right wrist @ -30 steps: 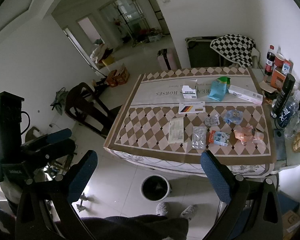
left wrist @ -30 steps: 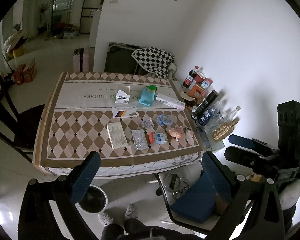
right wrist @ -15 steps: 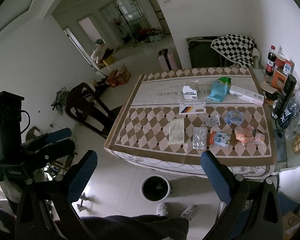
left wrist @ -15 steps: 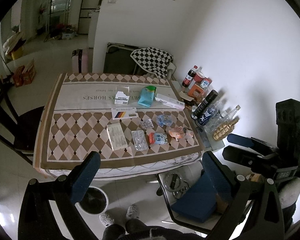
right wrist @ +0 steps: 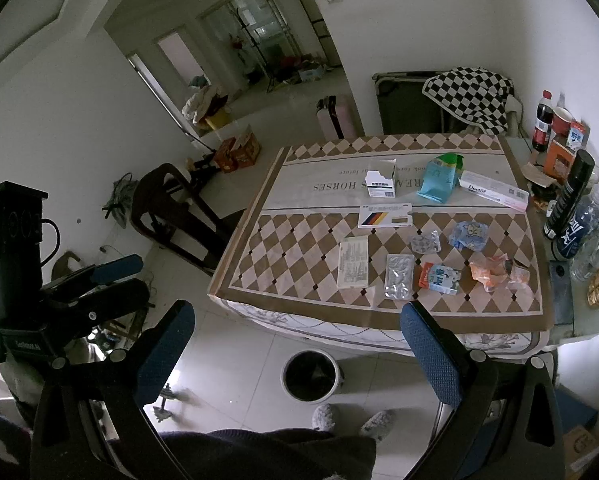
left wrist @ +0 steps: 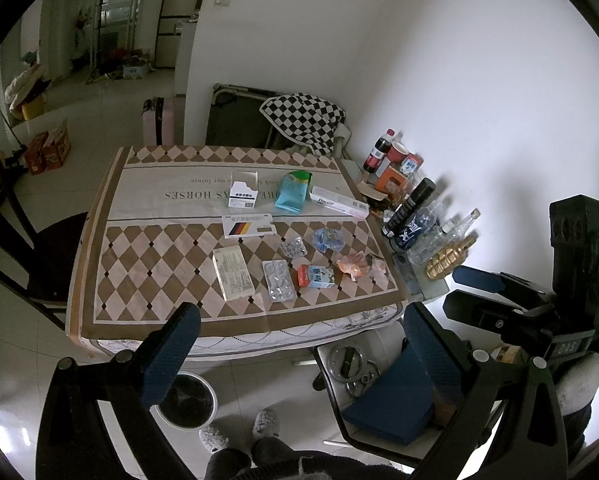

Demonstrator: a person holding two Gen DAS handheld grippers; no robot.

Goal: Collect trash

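Observation:
Trash lies on the diamond-patterned tablecloth: an orange wrapper, a blue wrapper, two blister packs, a small carton and several boxes. A round bin stands on the floor under the table's near edge. My left gripper is open and empty, held short of the table. My right gripper is also open and empty, to the left gripper's right.
Bottles and a spray can crowd a side surface right of the table. A dark chair stands at the table's left, and a stool with a blue box at its near right. A person's slippered feet are by the bin.

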